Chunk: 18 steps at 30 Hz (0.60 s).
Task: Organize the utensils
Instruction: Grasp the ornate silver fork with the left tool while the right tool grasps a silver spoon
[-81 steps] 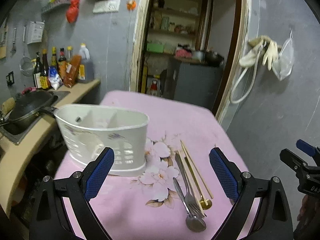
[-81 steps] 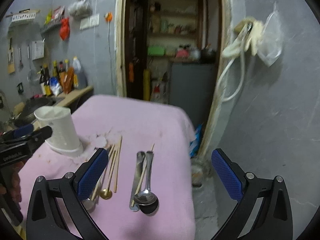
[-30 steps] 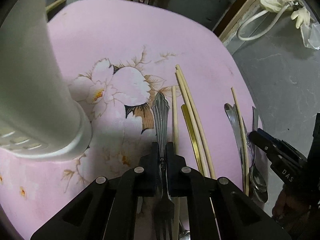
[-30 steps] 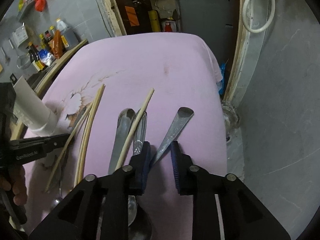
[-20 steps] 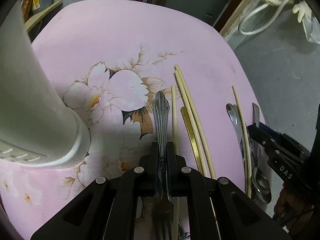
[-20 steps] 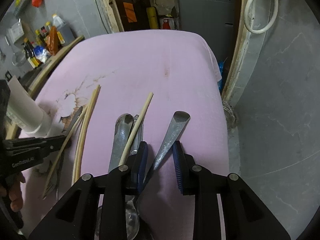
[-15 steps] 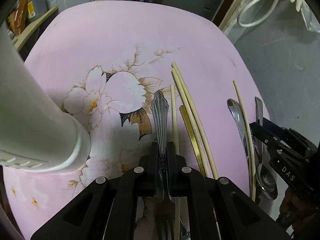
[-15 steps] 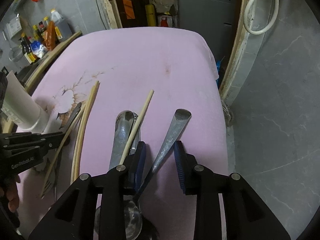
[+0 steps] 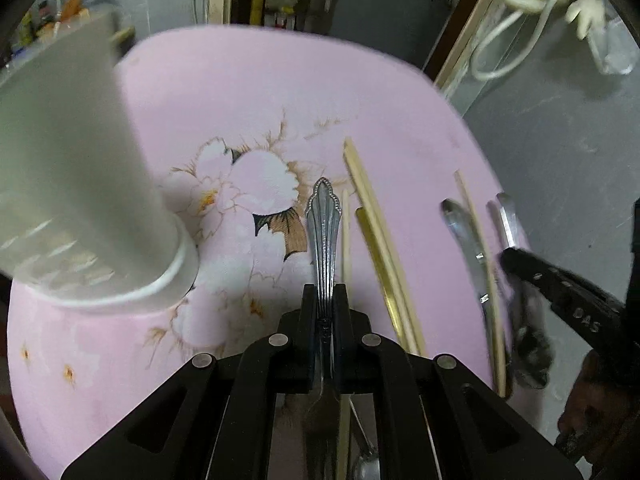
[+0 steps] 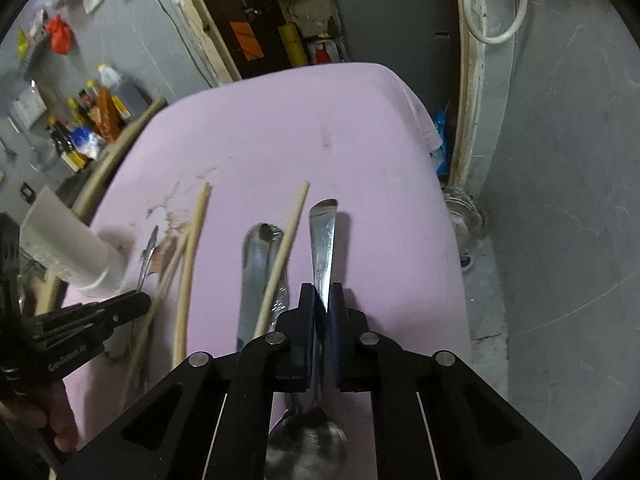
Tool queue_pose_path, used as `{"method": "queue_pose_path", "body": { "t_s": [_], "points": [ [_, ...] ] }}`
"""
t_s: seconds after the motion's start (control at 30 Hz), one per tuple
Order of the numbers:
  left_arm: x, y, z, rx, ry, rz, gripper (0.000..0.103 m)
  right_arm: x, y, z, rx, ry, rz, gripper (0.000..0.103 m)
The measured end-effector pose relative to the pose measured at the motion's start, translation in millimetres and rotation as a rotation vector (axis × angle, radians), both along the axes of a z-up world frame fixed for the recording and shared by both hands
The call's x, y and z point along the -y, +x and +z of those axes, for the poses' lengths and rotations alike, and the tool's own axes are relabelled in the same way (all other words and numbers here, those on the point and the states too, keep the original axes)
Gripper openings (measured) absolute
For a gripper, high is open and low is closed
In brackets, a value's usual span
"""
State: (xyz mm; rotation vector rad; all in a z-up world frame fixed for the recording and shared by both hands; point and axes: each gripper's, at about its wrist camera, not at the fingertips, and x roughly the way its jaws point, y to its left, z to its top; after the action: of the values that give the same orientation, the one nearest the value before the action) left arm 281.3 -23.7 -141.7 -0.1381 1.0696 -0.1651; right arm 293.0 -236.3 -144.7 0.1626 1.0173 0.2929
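Pink floral cloth covers the desk [image 9: 248, 80], which stands before an open doorway between grey walls; bottles [image 10: 86, 120] line a counter at the far left of the right wrist view.

Left gripper [image 9: 325, 300]: fingers pressed together on the neck of an ornate silver fork [image 9: 324, 220], its scalloped handle end pointing away from the camera and its tines hidden under the gripper body.

Right gripper [image 10: 320, 304]: fingers pinching the handle of a steel spoon [image 10: 323, 236]; the bowl shows blurred below the fingers, close to the camera.

White utensil holder [image 9: 76, 184]: upright on the desk, left of the fork, apart from it; motion-blurred in the left wrist view.

Loose items on the cloth, between the two grippers:
- a pair of pale chopsticks [image 9: 376, 232] lying side by side, with a gold-coloured handle [image 9: 378, 268] just beside them;
- a single chopstick [image 9: 345, 240] just right of the fork handle;
- a second steel spoon handle [image 10: 256, 276] with another single chopstick [image 10: 286, 248] lying diagonally across it.

A hand [image 10: 44, 416] grips the left tool at the lower left of the right wrist view.
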Motion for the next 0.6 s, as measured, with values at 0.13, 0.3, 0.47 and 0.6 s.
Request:
{"method": "queue_pose_path", "body": {
  "t_s": [0.13, 0.3, 0.47, 0.6],
  "points": [
    [-2, -15, 11, 0.072, -0.016, 0.024, 0.005, -5, -14, 7, 0.047, 0.031, 0.025, 0.004],
    [-9, -37, 17, 0.115, -0.052, 0.070, 0.005, -10, -28, 13, 0.089, 0.049, 0.054, 0.004],
    [-14, -48, 19, 0.139, -0.062, 0.099, 0.005, -15, -35, 15, 0.098, 0.065, 0.089, 0.004],
    [-4, -46, 20, 0.158, -0.054, 0.104, 0.005, -20, -41, 15, 0.096, 0.071, 0.132, 0.003]
  ]
}}
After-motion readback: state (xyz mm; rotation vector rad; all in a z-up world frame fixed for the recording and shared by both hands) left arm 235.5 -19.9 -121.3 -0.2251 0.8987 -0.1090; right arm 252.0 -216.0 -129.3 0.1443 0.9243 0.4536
